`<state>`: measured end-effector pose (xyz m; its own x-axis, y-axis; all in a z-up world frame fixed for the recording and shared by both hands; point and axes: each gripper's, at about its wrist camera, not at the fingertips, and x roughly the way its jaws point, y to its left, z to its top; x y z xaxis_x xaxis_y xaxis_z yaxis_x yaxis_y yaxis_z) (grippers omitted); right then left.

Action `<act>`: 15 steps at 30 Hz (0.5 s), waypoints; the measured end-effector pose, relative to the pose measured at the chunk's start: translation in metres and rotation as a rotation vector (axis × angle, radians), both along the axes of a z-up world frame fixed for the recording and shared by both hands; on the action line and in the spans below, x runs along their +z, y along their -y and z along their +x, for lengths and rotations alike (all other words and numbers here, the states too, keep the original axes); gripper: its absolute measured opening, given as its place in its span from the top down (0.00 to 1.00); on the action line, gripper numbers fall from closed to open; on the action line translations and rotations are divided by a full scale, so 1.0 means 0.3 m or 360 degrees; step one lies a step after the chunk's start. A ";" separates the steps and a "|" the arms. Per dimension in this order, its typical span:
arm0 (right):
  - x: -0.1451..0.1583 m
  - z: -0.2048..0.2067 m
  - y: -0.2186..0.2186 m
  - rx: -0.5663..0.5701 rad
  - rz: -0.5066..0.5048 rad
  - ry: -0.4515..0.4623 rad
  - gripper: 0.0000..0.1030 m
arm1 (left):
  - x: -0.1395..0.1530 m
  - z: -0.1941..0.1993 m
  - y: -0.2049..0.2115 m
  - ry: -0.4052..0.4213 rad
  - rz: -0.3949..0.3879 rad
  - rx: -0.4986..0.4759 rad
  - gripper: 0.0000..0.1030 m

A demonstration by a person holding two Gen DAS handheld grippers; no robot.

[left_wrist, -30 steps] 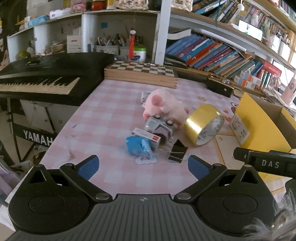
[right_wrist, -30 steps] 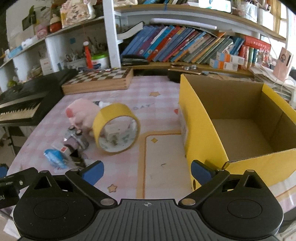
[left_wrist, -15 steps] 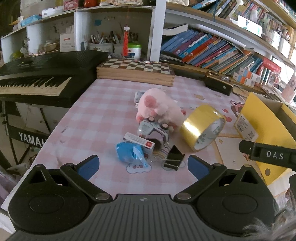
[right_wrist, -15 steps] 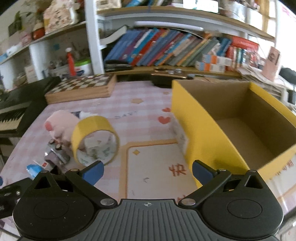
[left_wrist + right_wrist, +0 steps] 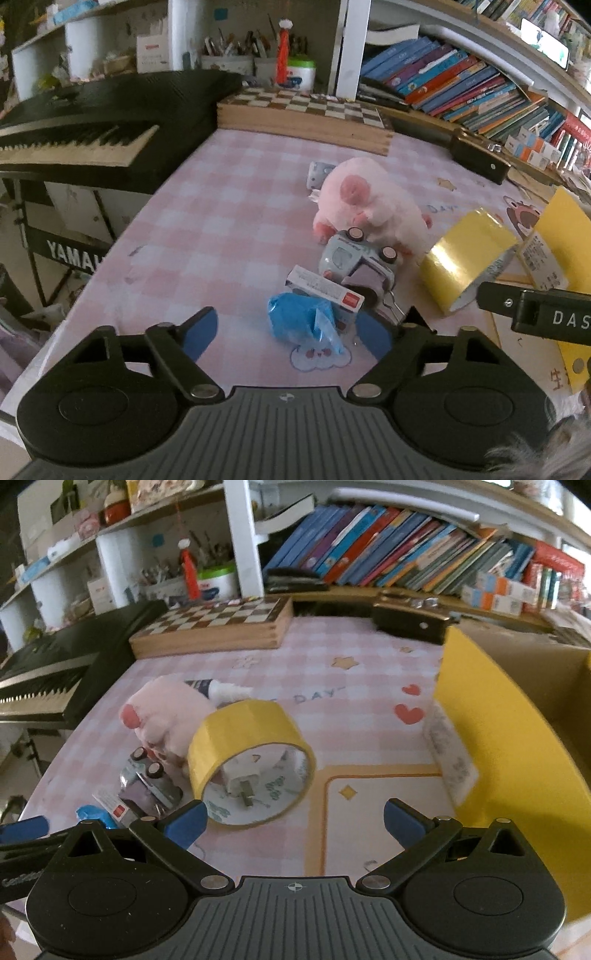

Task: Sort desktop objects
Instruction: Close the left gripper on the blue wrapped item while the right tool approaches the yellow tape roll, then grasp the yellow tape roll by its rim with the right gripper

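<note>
Two wrist fisheyes angled down, close, sharing tape roll (image 5: 466, 258) (also plush (image 5: 166, 712))

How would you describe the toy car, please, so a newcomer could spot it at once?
On the pink checked tablecloth, find the pink plush toy. Against its near side lies a small pale blue-grey toy car, tipped over with round wheels showing, unlike the flat white carton beside it.

The table cover (image 5: 229, 221) appears smooth, with a faint sheen; the pink toy (image 5: 369, 206) is soft, matt plush. The yellow tape roll (image 5: 243, 723) shows a glossy film surface, and the blue wrapper (image 5: 301, 319) is crinkled, shiny plastic. The chessboard (image 5: 221, 624) is wood; the yellow box (image 5: 509, 746) is matt cardboard.
</note>
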<state>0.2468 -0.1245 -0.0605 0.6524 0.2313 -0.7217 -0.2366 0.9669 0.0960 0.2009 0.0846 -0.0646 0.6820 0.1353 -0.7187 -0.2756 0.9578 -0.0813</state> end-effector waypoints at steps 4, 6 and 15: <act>-0.026 0.049 -0.021 0.0052 0.0008 -0.0054 0.00 | -0.024 0.043 -0.006 -0.0034 -0.0015 -0.0035 0.32; -0.038 0.070 -0.031 0.0076 0.0010 -0.0077 0.00 | -0.036 0.061 -0.006 -0.0060 -0.0019 -0.0046 0.37; -0.051 0.101 -0.076 0.0205 -0.0012 -0.0123 0.00 | -0.061 0.091 -0.011 -0.0078 -0.0004 -0.0055 0.59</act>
